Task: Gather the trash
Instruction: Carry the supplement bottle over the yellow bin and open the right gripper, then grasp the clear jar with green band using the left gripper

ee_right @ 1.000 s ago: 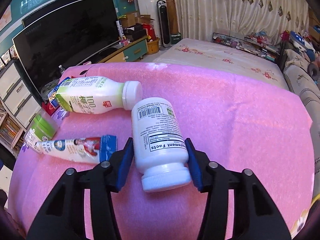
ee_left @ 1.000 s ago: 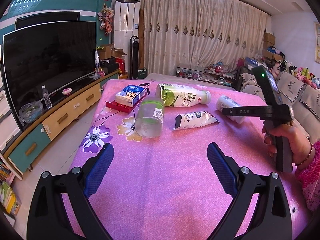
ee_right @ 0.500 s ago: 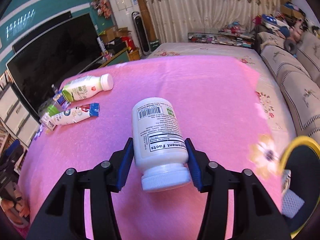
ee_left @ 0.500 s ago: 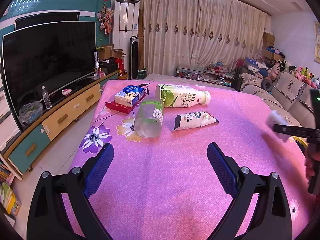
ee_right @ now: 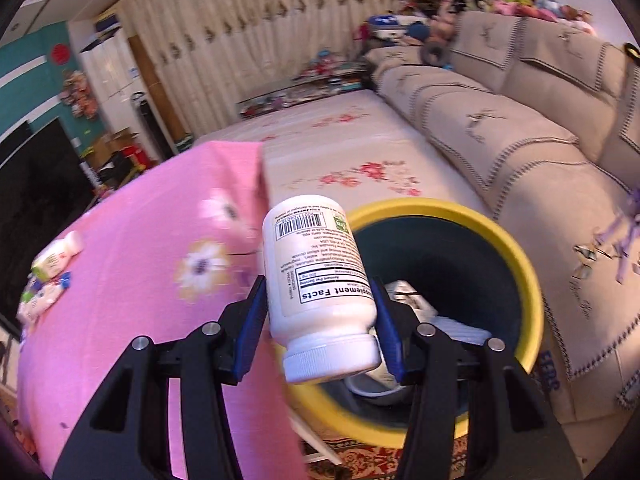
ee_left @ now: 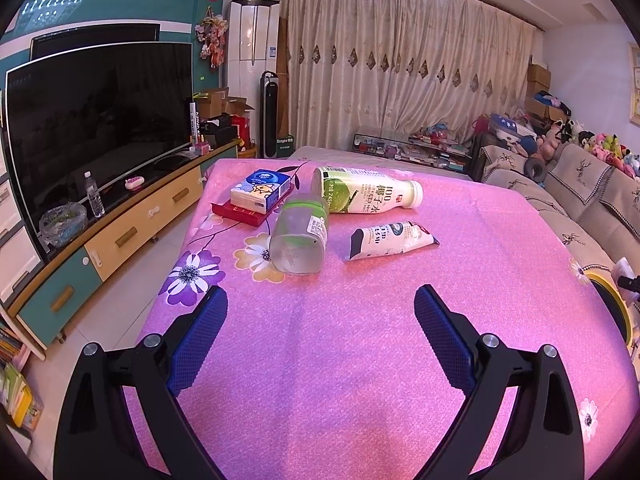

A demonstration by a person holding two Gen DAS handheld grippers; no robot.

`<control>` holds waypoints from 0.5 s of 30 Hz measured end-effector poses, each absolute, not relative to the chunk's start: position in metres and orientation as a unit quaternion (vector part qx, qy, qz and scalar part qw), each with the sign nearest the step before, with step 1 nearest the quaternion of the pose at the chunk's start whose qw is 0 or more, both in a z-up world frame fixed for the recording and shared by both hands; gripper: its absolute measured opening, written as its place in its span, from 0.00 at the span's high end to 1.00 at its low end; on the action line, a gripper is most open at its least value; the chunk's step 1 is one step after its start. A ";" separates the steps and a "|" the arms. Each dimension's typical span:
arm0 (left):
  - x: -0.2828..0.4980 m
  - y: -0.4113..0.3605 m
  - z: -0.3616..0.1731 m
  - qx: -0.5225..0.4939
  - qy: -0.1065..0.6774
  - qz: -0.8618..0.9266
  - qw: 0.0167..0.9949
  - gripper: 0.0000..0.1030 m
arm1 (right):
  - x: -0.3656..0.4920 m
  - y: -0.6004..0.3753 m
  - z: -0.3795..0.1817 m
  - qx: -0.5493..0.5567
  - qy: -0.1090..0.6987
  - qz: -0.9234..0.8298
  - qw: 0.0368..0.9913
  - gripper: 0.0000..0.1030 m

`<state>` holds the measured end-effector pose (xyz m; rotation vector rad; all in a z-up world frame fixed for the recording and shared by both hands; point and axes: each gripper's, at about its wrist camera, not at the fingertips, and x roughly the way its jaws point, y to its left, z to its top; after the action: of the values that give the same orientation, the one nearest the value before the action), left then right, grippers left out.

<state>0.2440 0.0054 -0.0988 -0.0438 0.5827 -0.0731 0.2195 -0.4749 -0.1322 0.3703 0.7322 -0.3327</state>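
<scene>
Moved since earlier: right gripper (ee_right: pixel 320 316) has swung off the pink tablecloth (ee_right: pixel 132 300), carrying the white supplement bottle (ee_right: pixel 316 276) away from the other litter to a spot over the yellow-rimmed bin (ee_right: pixel 516 268) beside the table.
Gone from left view: the bottle and the hand that carried it no longer stand over the table; only a sliver of the right gripper shows at the far right edge, near the bin (ee_left: pixel 612 300).
Unchanged: left gripper (ee_left: pixel 320 328) has stayed put above the near part of the cloth.
Meaning for task: judged from the bottle's place above the bin mouth, this item is close to drop-off; the bin already holds some pale trash, too blurred to name.
Bottle location: pinched between the blue pads of the right gripper, cap toward the camera, base toward the bin, its body partly over the rim.
Right claw: clamped on the bottle's sides, tilted downward and rolled a little to one side.
Left claw: spread wide, nothing between its pads, angled down at the cloth.
Left to collect: coconut drink bottle (ee_left: pixel 368 196), clear green-labelled bottle (ee_left: pixel 300 240) and white squeeze tube (ee_left: pixel 390 240), all lying on the cloth.
Not clearly trash: tissue pack (ee_left: pixel 260 192) on a red box (ee_left: pixel 236 213).
</scene>
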 end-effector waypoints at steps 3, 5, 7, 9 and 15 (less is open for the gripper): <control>0.244 0.005 -0.099 -0.021 0.288 -0.035 0.957 0.10 | 0.220 -0.491 -0.149 0.188 0.361 -0.187 0.894 0.53; 0.244 0.006 -0.099 -0.021 0.288 -0.035 0.957 0.10 | 0.221 -0.500 -0.159 0.192 0.365 -0.200 0.889 0.52; 0.245 0.005 -0.099 -0.021 0.288 -0.036 0.957 0.10 | 0.221 -0.509 -0.167 0.200 0.369 -0.209 0.883 0.52; 0.244 0.005 -0.099 -0.021 0.289 -0.036 0.956 0.10 | 0.221 -0.511 -0.172 0.203 0.372 -0.220 0.879 0.48; 0.245 0.005 -0.099 -0.018 0.290 -0.035 0.956 0.10 | 0.211 -0.502 -0.156 0.203 0.340 -0.230 0.889 0.44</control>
<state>0.2446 0.0047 -0.0992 -0.0372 0.5878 -0.0715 0.2113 -0.5017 -0.1562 0.4211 0.7069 -0.4786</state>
